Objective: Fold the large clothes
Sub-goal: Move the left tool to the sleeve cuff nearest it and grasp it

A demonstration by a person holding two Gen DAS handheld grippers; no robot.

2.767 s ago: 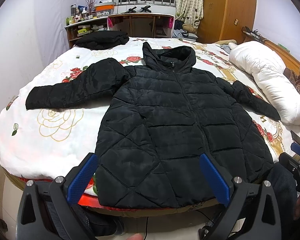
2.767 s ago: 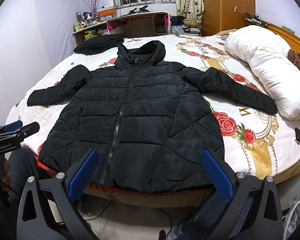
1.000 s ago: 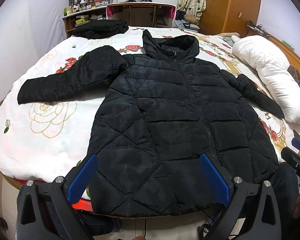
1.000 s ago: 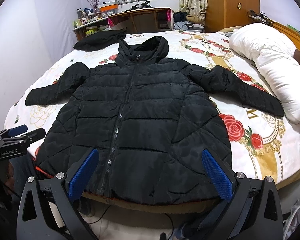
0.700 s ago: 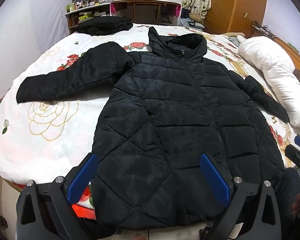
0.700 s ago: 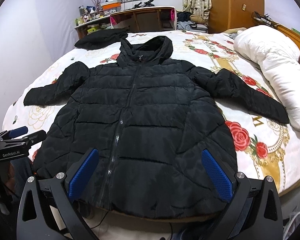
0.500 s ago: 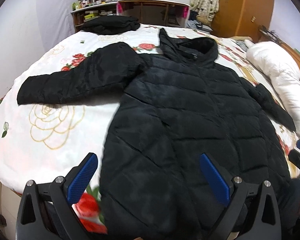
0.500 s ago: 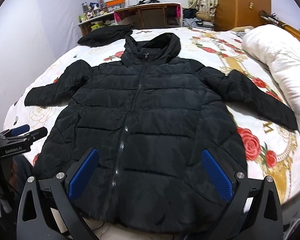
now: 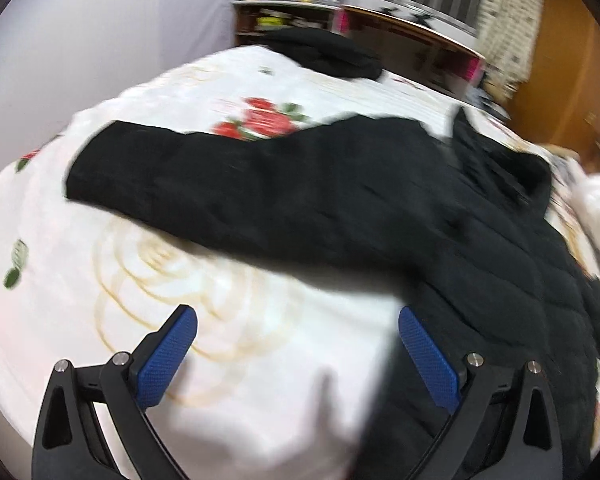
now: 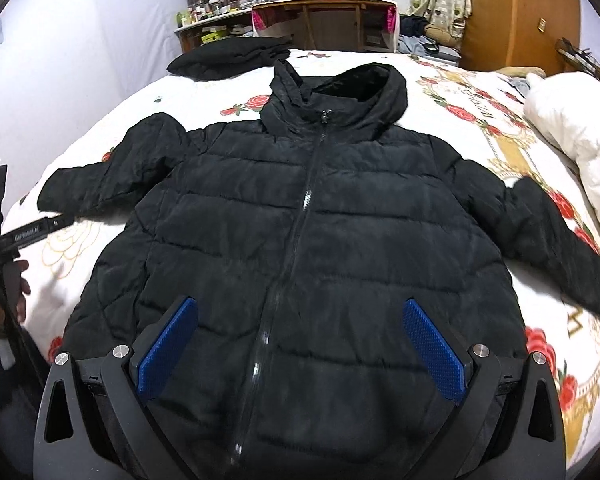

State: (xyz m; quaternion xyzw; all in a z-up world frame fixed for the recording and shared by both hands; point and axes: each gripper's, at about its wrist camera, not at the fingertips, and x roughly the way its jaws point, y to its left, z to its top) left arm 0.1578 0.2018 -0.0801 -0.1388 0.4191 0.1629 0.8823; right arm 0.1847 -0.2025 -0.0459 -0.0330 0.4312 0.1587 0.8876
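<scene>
Showing whole jacket [image 10: 308,240] — right tool [image 10: 300,336] apart; left tool [image 9: 298,344] apart — sleeve [image 9: 228,196] only.

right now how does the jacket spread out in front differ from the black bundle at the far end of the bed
The spread jacket lies flat, zipped, both sleeves out and hood showing; the far bundle is bunched into a compact heap with no sleeves or hood discernible. The spread jacket covers much of the bed; the far bundle takes only a far corner. Both are black and lie on the floral sheet.
</scene>
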